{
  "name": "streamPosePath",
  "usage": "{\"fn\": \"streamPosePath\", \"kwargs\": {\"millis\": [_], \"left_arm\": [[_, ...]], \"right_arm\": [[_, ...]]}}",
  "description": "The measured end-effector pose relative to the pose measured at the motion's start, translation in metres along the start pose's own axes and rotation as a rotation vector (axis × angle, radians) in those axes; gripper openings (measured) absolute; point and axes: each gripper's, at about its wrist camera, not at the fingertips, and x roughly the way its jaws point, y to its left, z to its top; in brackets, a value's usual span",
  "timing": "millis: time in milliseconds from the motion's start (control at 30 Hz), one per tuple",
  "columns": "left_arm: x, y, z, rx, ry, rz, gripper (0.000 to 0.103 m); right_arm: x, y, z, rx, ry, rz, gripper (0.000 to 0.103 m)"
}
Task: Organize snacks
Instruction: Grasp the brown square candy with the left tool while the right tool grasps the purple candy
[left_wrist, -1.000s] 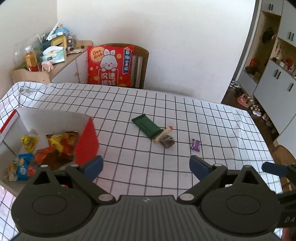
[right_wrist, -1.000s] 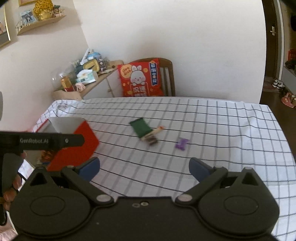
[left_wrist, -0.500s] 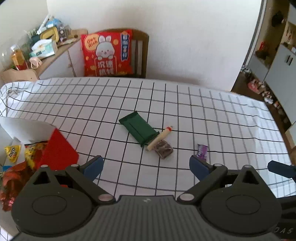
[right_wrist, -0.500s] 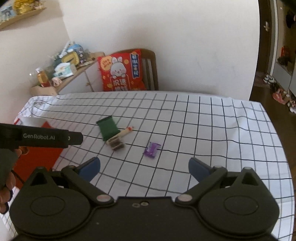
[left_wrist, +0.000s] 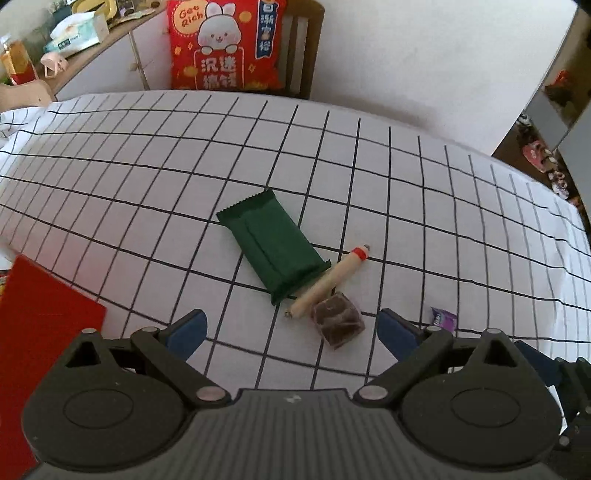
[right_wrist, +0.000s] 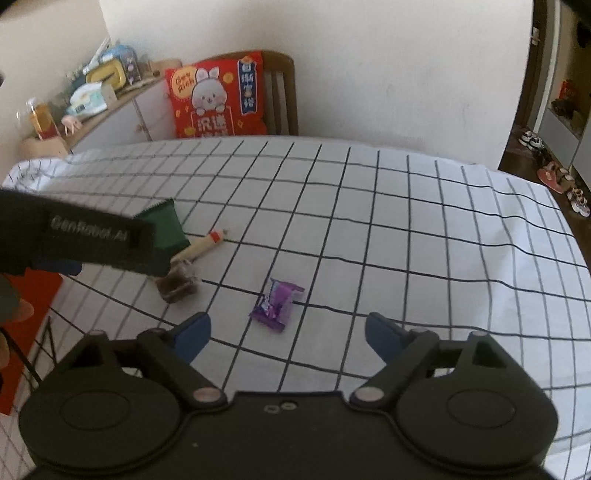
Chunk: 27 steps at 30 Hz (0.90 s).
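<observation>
Left wrist view:
- The left gripper (left_wrist: 291, 332) has its jaws spread wide, with nothing between the blue pads (left_wrist: 184, 332); it touches nothing.
- Just above the gap, mid-frame, three snacks lie bunched together: a flat green pack (left_wrist: 273, 245) with crimped, saw-toothed ends, set on a slant; a thin tan stick (left_wrist: 328, 282) with a red band near its tip, touching the pack's lower right end; and a small squarish brown pack (left_wrist: 337, 323) in clear, wrinkled wrap, just below the stick.
- A small purple candy (left_wrist: 443, 318) shows at lower right, partly behind the right finger.
- A red box (left_wrist: 44, 325) wall fills the lower left edge.
- The tablecloth (left_wrist: 147, 177) is white with a thin black grid, smooth and bare across the upper half of the frame.
- A red cushion (left_wrist: 225, 44) leans on a chair at the top.

Right wrist view:
- The right gripper (right_wrist: 288, 334) is open but its jaws are closing, with nothing held; the purple candy (right_wrist: 277, 304), glossy with twisted ends, lies on the cloth just above the gap, untouched.
- The left gripper's black body (right_wrist: 74, 232) crosses the left side, blurred, covering part of the green pack (right_wrist: 166, 225); the stick (right_wrist: 201, 245) and brown pack (right_wrist: 177, 284) lie just beside it.
- The tablecloth (right_wrist: 406, 240) lies bare over the whole right half, out to its far and right edges.
</observation>
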Motion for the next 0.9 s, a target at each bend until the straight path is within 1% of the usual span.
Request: {"fn": "streamPosePath", "kwargs": {"millis": [67,133,200,367,433,467,533,567,633,667,700,733,800,833,900], "left_arm": [[0.007,-0.003,0.002,-0.001,0.014,0.007,0.092],[0.015,-0.005,0.004,-0.009,0.034,0.008,0.085],[0.021,-0.006,0.006,-0.026,0.052,0.004,0.084],[0.029,-0.01,0.009,-0.045,0.071,-0.003,0.078],[0.033,-0.011,0.009,-0.054,0.081,-0.009,0.072],[0.035,-0.011,0.009,-0.053,0.085,-0.011,0.07],[0.037,-0.013,0.009,-0.051,0.087,-0.007,0.062],[0.036,-0.014,0.008,-0.051,0.083,-0.003,0.061],[0.036,-0.015,0.008,-0.05,0.077,0.003,0.055],[0.036,-0.015,0.007,-0.05,0.074,0.005,0.052],[0.035,-0.015,0.006,-0.049,0.071,0.008,0.047],[0.034,-0.014,0.006,-0.049,0.069,0.011,0.042],[0.032,-0.012,0.004,-0.051,0.069,0.011,0.039],[0.031,-0.01,0.004,-0.052,0.071,0.008,0.038],[0.027,-0.005,0.0,-0.052,0.071,0.015,0.038]], "right_arm": [[0.007,0.002,0.002,-0.01,0.005,-0.003,0.083],[0.014,0.003,0.003,-0.013,0.008,-0.007,0.081],[0.022,0.003,0.004,-0.011,0.021,-0.004,0.076],[0.033,0.006,0.005,-0.035,0.023,-0.021,0.073],[0.033,0.007,0.004,-0.048,0.016,-0.029,0.071],[0.034,0.008,0.004,-0.054,0.011,-0.034,0.068],[0.033,0.011,0.003,-0.07,0.001,-0.053,0.061],[0.033,0.012,0.003,-0.083,-0.001,-0.063,0.057],[0.032,0.015,0.001,-0.102,-0.009,-0.066,0.052],[0.032,0.016,0.001,-0.109,-0.012,-0.067,0.047],[0.032,0.018,0.002,-0.114,-0.015,-0.069,0.041],[0.031,0.019,0.0,-0.119,-0.019,-0.07,0.039],[0.029,0.019,-0.002,-0.119,-0.02,-0.067,0.024],[0.029,0.02,-0.001,-0.118,-0.018,-0.067,0.022],[0.028,0.019,-0.002,-0.112,-0.018,-0.071,0.02]]}}
